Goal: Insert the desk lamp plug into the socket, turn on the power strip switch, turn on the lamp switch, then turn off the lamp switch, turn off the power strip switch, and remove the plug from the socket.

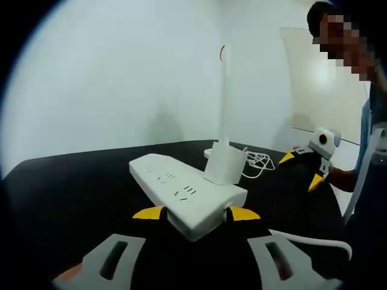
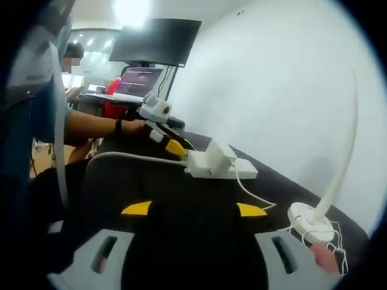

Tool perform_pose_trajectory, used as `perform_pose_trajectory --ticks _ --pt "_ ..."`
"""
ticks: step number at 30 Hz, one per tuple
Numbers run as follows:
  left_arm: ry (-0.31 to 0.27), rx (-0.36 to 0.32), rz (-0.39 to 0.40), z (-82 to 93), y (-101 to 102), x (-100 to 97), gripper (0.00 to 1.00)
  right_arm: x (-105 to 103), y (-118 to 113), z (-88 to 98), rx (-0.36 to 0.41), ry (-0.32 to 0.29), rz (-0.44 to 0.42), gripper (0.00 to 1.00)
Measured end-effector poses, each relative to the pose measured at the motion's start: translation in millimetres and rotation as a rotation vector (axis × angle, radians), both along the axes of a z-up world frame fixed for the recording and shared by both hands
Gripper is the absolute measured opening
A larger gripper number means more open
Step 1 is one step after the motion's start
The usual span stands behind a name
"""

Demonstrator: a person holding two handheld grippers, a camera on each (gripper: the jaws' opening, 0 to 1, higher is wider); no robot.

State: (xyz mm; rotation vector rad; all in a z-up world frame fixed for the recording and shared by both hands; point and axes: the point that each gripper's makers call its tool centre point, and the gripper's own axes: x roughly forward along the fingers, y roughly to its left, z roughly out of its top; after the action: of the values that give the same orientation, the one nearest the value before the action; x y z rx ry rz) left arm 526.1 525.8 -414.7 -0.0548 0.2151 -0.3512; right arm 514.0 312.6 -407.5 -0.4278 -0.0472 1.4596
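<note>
So the white strip (image 1: 184, 193) sits on the black counter (image 1: 72, 187), and in the left gripper view the left claw (image 1: 195, 213) has its two yellow tips pressed against the near end of it, one on each side, so it's clamped on the strip. A chunky white plug (image 1: 224, 164) is already seated in the strip's far end, at about 1 o'clock from the claw. Right behind the plug is the lamp (image 1: 224, 96), a thin white stalk going straight up from a round base, with the plain white wall behind it. A loose tangle of white cord (image 1: 259, 161) lies on the counter just right of the plug. A second white cable (image 1: 314, 240) runs off at 4 o'clock.

Over at 3 o'clock in that view the right claw (image 1: 300, 170) hangs above the counter, well apart from the strip, with a person behind it.

In the right gripper view the right claw (image 2: 193, 209) has its tips spread wide with nothing between them, so it's released. The strip shows at 12 o'clock with the plug on top, and the left claw's yellow tip is touching its left end, a forearm behind it. The lamp base (image 2: 311, 221) is at 4 o'clock, stalk curving up. Further back at 11 o'clock there's a laptop (image 2: 138, 81) and a dark monitor (image 2: 156, 41).
</note>
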Motion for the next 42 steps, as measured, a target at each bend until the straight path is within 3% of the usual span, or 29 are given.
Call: perform_pose_trajectory --ticks 13,25,30,42 --pt "-0.002 0.004 0.003 1.8 -1 -3.0 0.33 0 0 -1.1 -0.006 -0.009 -0.001 0.53" --pt "-0.044 0.043 -0.005 5.4 0 -3.6 0.40 1 0 -0.5 -0.002 -0.003 0.000 0.53" --pt "-0.076 0.023 -0.008 12.1 1 -3.5 0.41 2 -2 1.0 0.012 0.021 -0.004 0.53" --pt "-0.082 0.083 -0.055 18.8 -11 -2.8 0.41 2 -5 -0.7 0.027 0.062 0.004 0.51"
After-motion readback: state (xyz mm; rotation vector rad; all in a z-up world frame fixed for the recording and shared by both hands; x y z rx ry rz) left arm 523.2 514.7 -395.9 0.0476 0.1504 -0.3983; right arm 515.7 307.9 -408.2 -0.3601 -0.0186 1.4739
